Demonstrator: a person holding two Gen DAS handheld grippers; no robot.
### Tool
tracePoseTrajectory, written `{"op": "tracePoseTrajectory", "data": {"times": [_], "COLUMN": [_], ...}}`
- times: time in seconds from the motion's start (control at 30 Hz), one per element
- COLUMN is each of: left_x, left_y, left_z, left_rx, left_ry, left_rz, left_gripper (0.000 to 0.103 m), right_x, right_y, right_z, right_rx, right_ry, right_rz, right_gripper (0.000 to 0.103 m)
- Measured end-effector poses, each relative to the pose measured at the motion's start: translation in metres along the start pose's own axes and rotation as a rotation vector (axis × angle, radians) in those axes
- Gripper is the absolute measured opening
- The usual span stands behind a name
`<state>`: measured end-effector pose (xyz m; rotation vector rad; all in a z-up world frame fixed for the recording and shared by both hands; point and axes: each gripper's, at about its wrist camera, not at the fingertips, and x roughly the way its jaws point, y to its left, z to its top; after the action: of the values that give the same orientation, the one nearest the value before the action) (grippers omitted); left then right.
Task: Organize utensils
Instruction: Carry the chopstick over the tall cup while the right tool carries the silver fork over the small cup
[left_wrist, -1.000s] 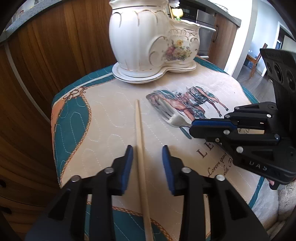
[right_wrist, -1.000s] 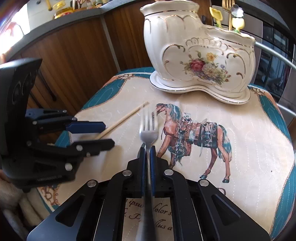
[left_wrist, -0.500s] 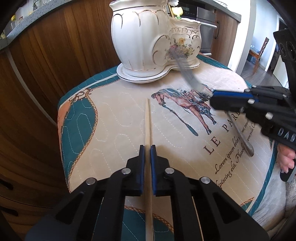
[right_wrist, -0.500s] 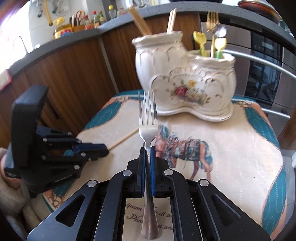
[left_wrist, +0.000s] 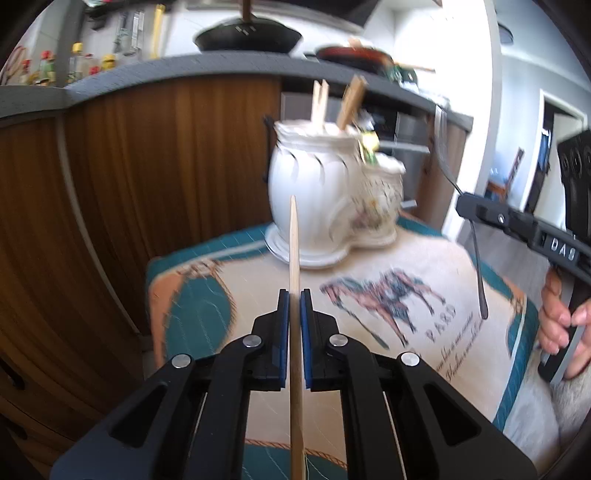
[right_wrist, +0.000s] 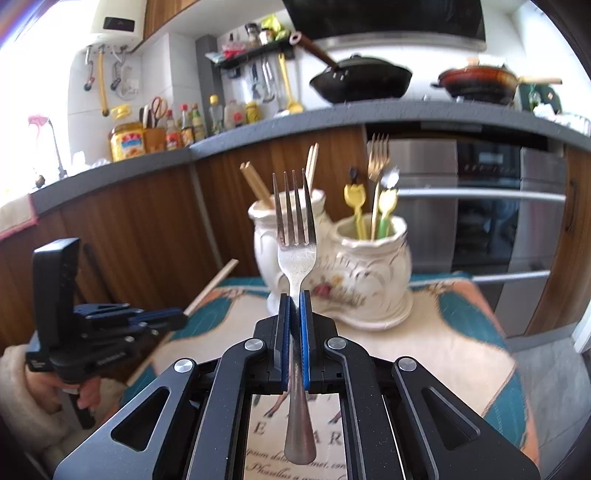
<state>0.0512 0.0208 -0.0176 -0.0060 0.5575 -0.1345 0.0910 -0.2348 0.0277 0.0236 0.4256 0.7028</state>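
Observation:
My left gripper (left_wrist: 294, 295) is shut on a wooden chopstick (left_wrist: 294, 251) and holds it above the table, tip toward the white ceramic holder (left_wrist: 310, 192). In the right wrist view that gripper (right_wrist: 177, 318) hangs at the left with the chopstick (right_wrist: 214, 286) sticking out. My right gripper (right_wrist: 294, 297) is shut on a steel fork (right_wrist: 296, 243), tines up, in front of the two-part holder (right_wrist: 369, 273). Its taller pot has chopsticks (right_wrist: 255, 184), its lower pot forks and yellow spoons (right_wrist: 380, 177). In the left wrist view the right gripper (left_wrist: 461, 203) holds the fork (left_wrist: 476, 258) at the right.
The holder stands at the far end of a small table under a horse-print cloth (left_wrist: 406, 295). Brown cabinet fronts (left_wrist: 129, 184) curve behind it, with an oven (right_wrist: 498, 206) at the right. A counter above carries pans (right_wrist: 362, 79) and bottles. A hand (left_wrist: 561, 325) grips the right tool's handle.
The left gripper closed on the chopstick and lifted it off the cloth. The right gripper rose further with the fork, and both views tilted up toward the holder and counter.

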Motion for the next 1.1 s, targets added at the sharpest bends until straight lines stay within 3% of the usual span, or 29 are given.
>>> {"op": "tracePoseTrajectory", "data": {"times": [0.2,0.53,0.8,0.93,1.1], "left_x": [-0.017,-0.008,0.022,0.035,0.049], "left_y": [0.015,0.024,0.031,0.028,0.021], "left_z": [0.024,0.096,0.142,0.160,0.174], "left_rx": [-0.051,-0.101,-0.181,-0.178,-0.177], "left_ry": [-0.160,-0.340,-0.400,-0.443,-0.474], "left_rz": [-0.014,-0.076,-0.142,-0.141,-0.147], "left_gripper": [0.006,0.006,0.006,0.006,0.006], "right_x": [0.006,0.026,0.050,0.064,0.083], "right_y": [-0.001,-0.022,-0.045,-0.052,-0.062], "right_z": [0.014,0.067,0.104,0.112,0.105], "right_rx": [-0.001,0.037,0.085,0.099,0.124], "right_ry": [-0.087,-0.222,-0.313,-0.354,-0.333], "right_rz": [-0.057,-0.128,-0.131,-0.143,-0.146], "right_gripper": [0.006,0.006,0.006,0.006,0.006]}}
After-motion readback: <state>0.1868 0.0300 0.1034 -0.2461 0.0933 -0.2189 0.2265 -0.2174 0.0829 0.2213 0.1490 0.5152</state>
